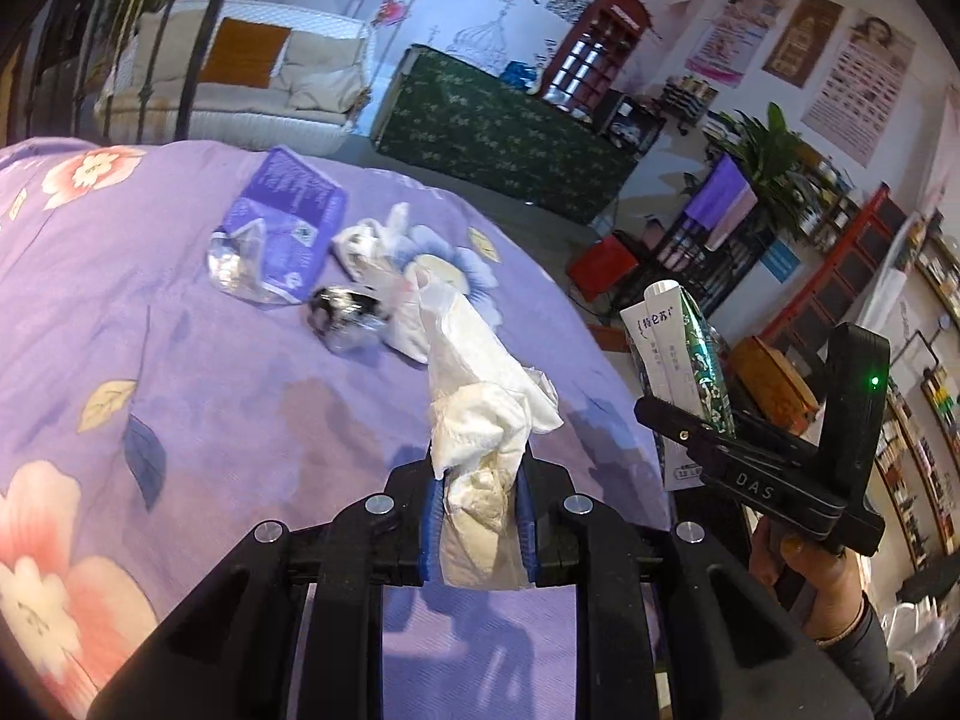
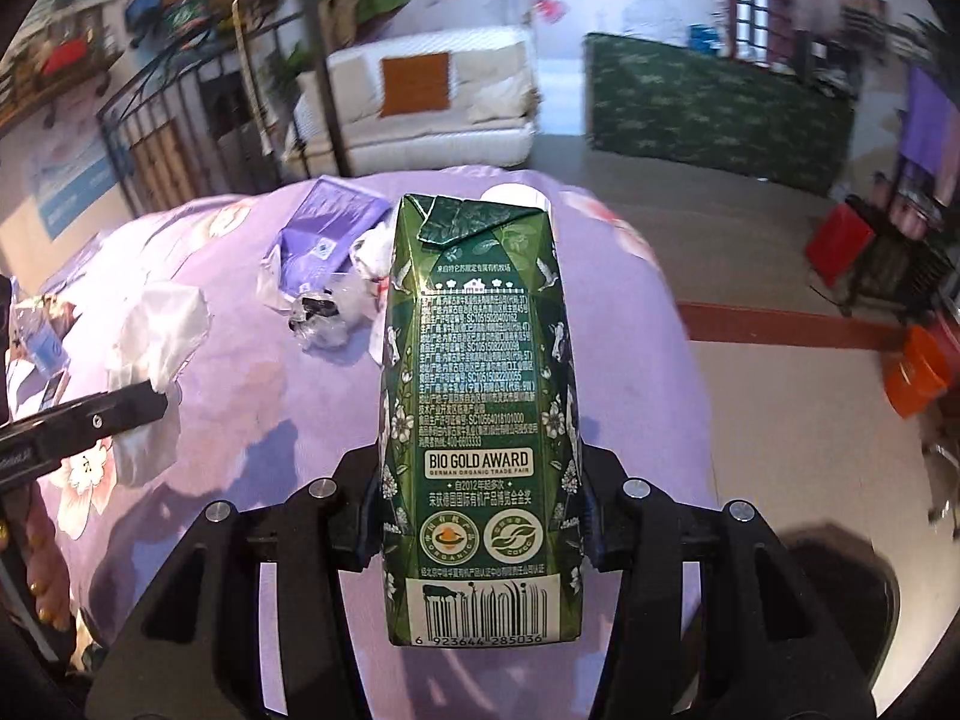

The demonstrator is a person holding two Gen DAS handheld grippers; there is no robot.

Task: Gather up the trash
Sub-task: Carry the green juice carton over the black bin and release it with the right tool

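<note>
**Purple bedspread, both grippers loaded**

Purple flowered bedding (image 1: 180, 360) fills the lower left of both views, with a white sofa and a green-draped counter behind it. Low in the left wrist frame, the left gripper (image 1: 478, 531) has its blue pads pressed tight on a crumpled white tissue (image 1: 486, 420), which rises clear of the cloth. In the right wrist view, the right gripper (image 2: 480, 516) pinches a green drink carton (image 2: 480, 420) by its sides, barcode end toward the camera.

More litter remains on the bed toward the upper middle: a purple packet (image 1: 294, 216), crinkled clear plastic (image 1: 240, 264), a wadded white wrapper (image 1: 372, 240) and a small shiny scrap (image 1: 342, 315).

By the look of it, the pick-up is done and the carry is in hand. No bin shows in either frame, so the next move calls for finding one, releasing both loads there, then returning for the rest.
</note>
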